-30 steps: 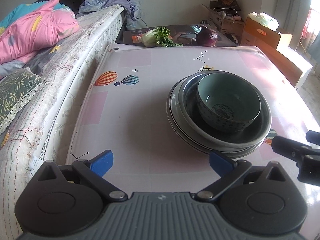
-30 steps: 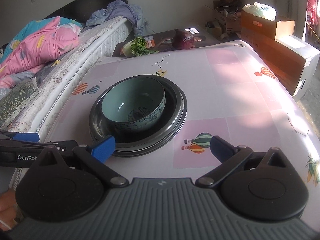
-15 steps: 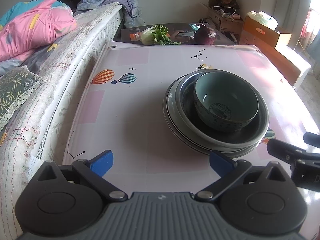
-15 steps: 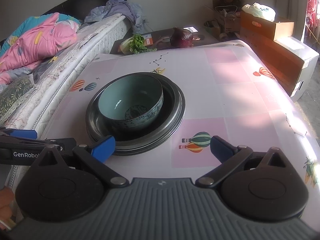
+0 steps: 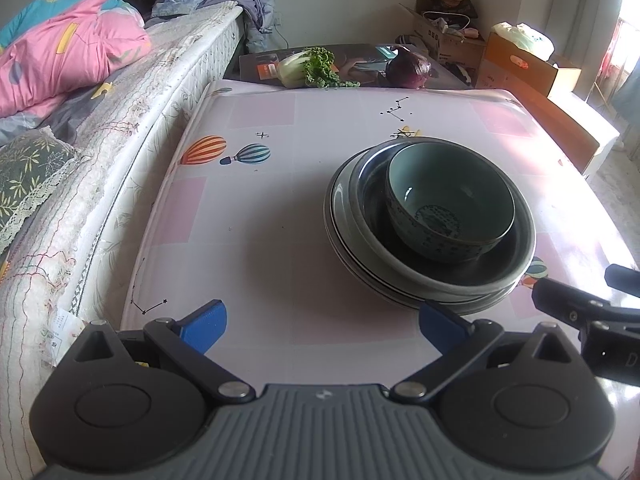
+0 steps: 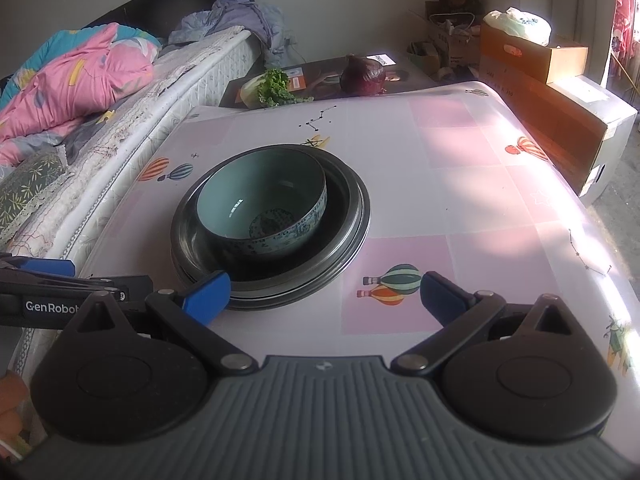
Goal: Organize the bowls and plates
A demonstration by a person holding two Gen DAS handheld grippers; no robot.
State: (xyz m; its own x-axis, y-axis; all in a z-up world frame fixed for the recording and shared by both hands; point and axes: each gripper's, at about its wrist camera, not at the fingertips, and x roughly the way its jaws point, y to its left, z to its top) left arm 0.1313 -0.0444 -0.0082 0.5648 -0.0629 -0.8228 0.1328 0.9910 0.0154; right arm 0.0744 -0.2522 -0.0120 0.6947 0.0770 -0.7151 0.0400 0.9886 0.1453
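A teal patterned bowl [image 5: 450,210] sits inside a stack of dark grey plates [image 5: 344,216] on the pink balloon-print table [image 5: 256,240]. The bowl [image 6: 264,204] and the plates [image 6: 352,216] also show in the right wrist view. My left gripper [image 5: 320,324] is open and empty, near the table's front edge, left of and in front of the stack. My right gripper [image 6: 324,296] is open and empty, in front of the stack and a little to its right. Each gripper shows at the edge of the other's view.
A bed with a pink quilt [image 5: 68,60] runs along the table's left side. A lettuce [image 5: 308,66] and a purple cabbage [image 5: 410,68] lie on a dark board behind the table. Cardboard boxes [image 6: 552,92] stand at the right.
Both grippers have drawn back slightly from the stack, which looks a little farther away. Their jaws stay open. The bowl and plates have not moved.
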